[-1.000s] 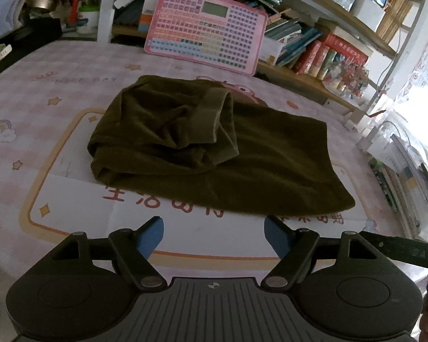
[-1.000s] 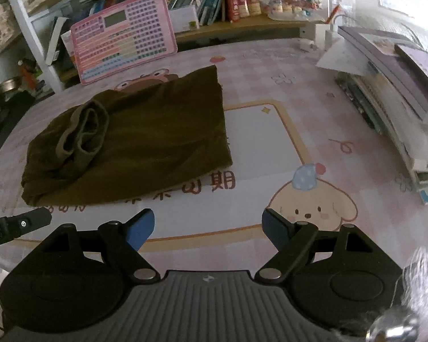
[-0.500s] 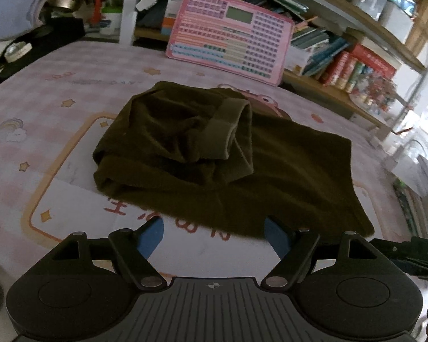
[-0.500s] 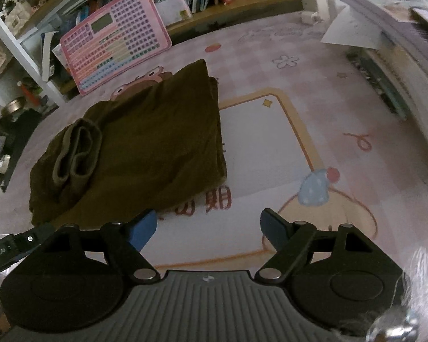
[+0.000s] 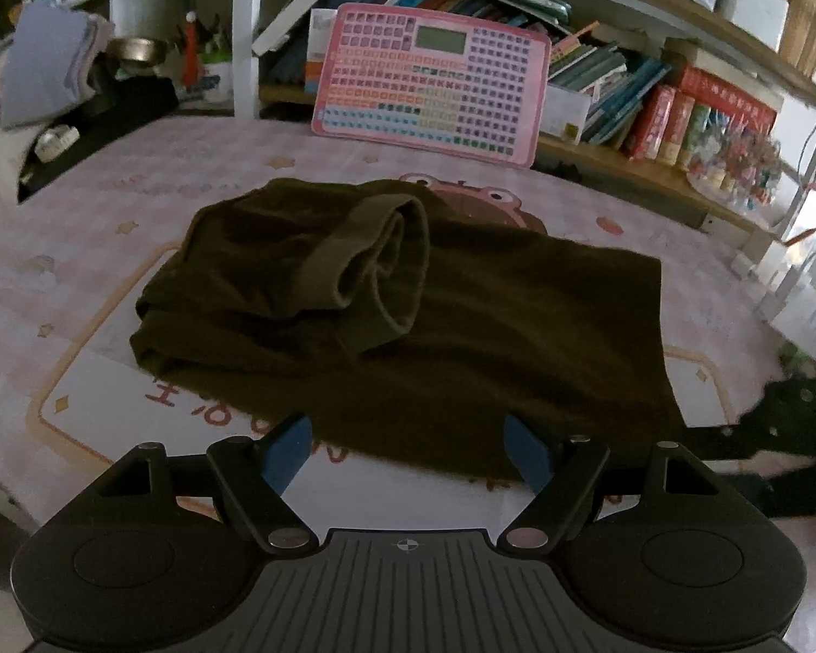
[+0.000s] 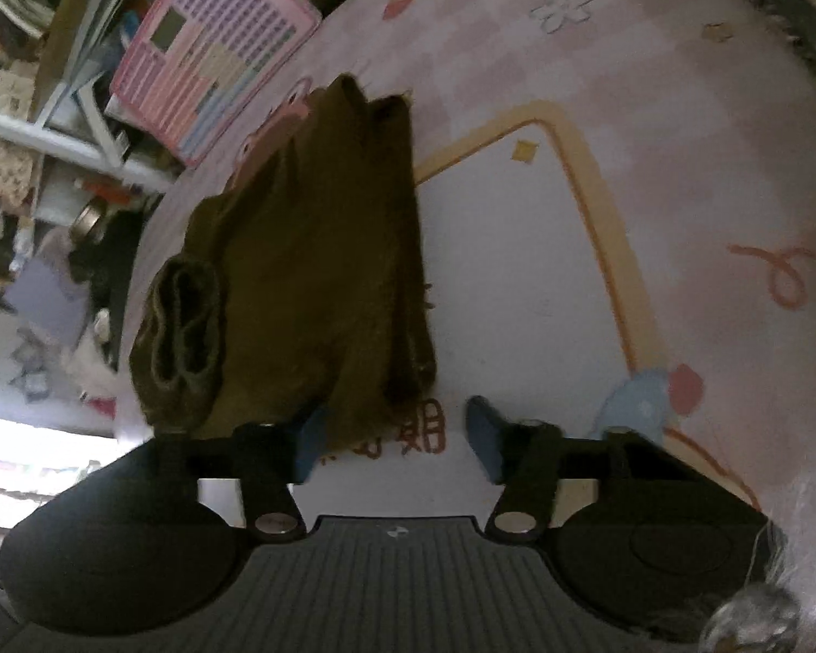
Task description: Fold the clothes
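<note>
My right tongs (image 6: 394, 438) are closing at the garment (image 6: 299, 272) corner, left tongs (image 5: 408, 449) apart; I may pinch one layer.

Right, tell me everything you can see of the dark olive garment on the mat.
The dark olive garment is soft, knit-looking cloth, partly folded and lying flat on the pink cartoon-print mat. A sleeve with a lighter ribbed cuff is doubled back on top, cuff mouth open. Its near edge lies between the open fingers of the left tool. The right tool is closing over its near corner, not yet pinching it.
</note>
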Tool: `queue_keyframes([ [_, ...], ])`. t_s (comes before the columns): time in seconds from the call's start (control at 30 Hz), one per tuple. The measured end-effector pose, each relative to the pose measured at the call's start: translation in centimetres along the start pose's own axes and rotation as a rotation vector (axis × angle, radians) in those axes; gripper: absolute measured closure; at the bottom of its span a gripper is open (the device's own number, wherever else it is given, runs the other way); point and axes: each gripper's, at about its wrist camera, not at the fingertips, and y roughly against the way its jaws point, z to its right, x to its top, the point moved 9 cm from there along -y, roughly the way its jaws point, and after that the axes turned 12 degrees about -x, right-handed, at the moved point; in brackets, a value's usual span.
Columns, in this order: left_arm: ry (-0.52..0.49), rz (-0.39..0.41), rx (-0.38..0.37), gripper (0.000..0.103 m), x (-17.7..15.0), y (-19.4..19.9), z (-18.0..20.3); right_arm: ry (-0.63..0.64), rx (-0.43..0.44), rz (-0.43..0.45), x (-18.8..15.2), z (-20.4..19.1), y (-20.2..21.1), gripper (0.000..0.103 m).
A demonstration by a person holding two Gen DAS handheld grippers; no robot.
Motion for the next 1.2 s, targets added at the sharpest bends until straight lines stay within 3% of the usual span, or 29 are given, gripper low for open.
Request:
queue_keyframes([
  [0.3,-0.123,-0.021,0.073,0.023,-1.6,0.8,2.9,0.036,0.124,-0.116,0.6,-1.7,-1.8,0.087],
  [0.47,-0.231,-0.04,0.115,0.023,-1.7,0.4,4.5,0.054,0.234,-0.111,1.7,-3.6,-0.2,0.089],
  [0.6,-0.279,-0.048,0.145,0.023,-1.4,-0.1,5.2,0.079,0.268,-0.093,2.4,-4.5,0.9,0.089],
  [0.87,-0.29,-0.065,0.131,0.022,-1.9,-0.5,6.0,0.068,0.208,-0.118,1.8,-2.1,0.4,0.088],
  [0.97,-0.294,-0.065,0.129,0.022,-2.0,-0.5,6.2,0.093,0.133,-0.104,1.5,-1.2,0.1,0.076],
  [1.0,-0.296,-0.065,0.129,0.022,-2.0,-0.5,6.3,0.103,0.103,-0.091,1.6,-0.9,0.1,0.066],
  [1.2,-0.361,-0.071,0.109,0.022,-2.2,-1.0,7.5,0.179,-0.007,0.008,2.7,-0.4,-0.8,0.065],
])
